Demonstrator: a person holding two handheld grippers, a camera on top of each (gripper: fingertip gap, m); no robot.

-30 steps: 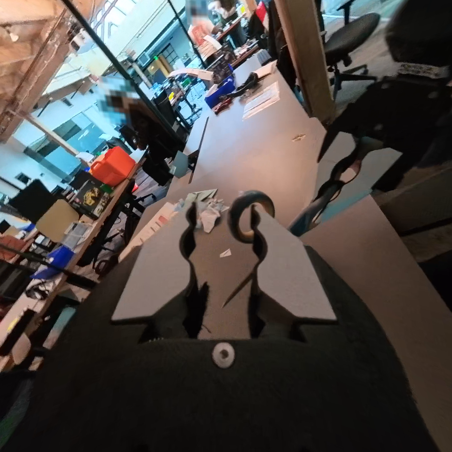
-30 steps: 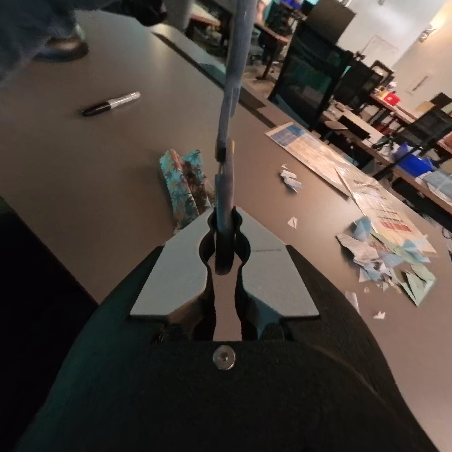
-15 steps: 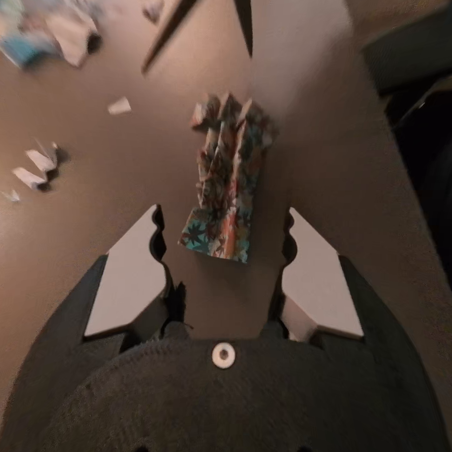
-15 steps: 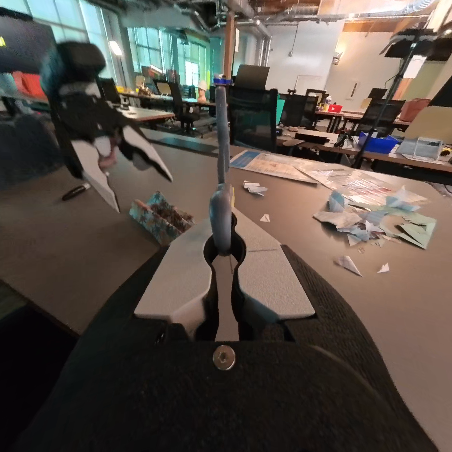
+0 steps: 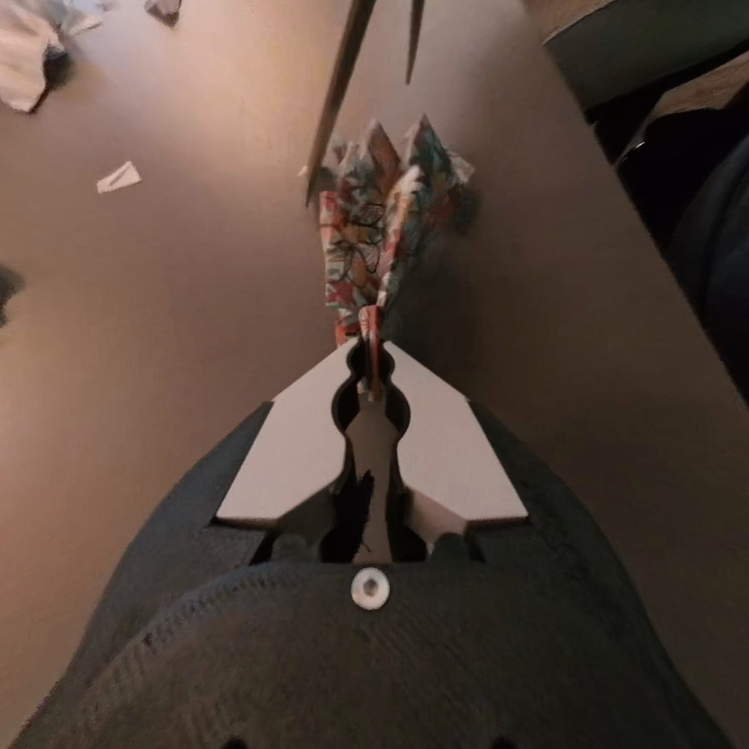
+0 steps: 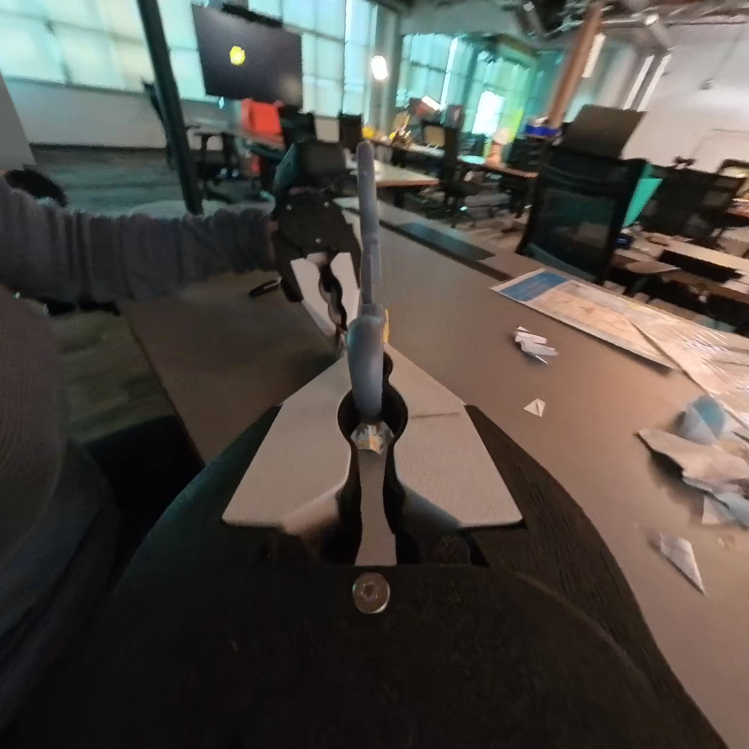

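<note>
My left gripper [image 5: 371,352] is shut on the near end of a folded, flower-patterned paper [image 5: 364,227]. The paper fans out ahead over the brown table [image 5: 182,324]. Two dark scissor blades [image 5: 340,81] hang spread open just above its far end. My right gripper [image 6: 367,364] is shut on the blue-grey handle of the scissors [image 6: 368,227], which stand up out of its jaws. The left gripper also shows in the right wrist view [image 6: 336,320], just beyond the scissors and tilted down at the table. A grey sleeve [image 6: 142,251] is behind it.
Paper scraps lie on the table to the left [image 5: 119,182] and in a heap at the right [image 6: 697,458]. Printed sheets [image 6: 608,308] lie farther back. A black marker [image 6: 265,287] lies beyond the left gripper. Office chairs [image 6: 579,210] and desks stand behind. The table edge [image 5: 632,283] runs close on the right.
My left gripper came down to the table, opened wide around the patterned paper, then shut on its near end. My right gripper kept hold of the scissors and tilted upward.
</note>
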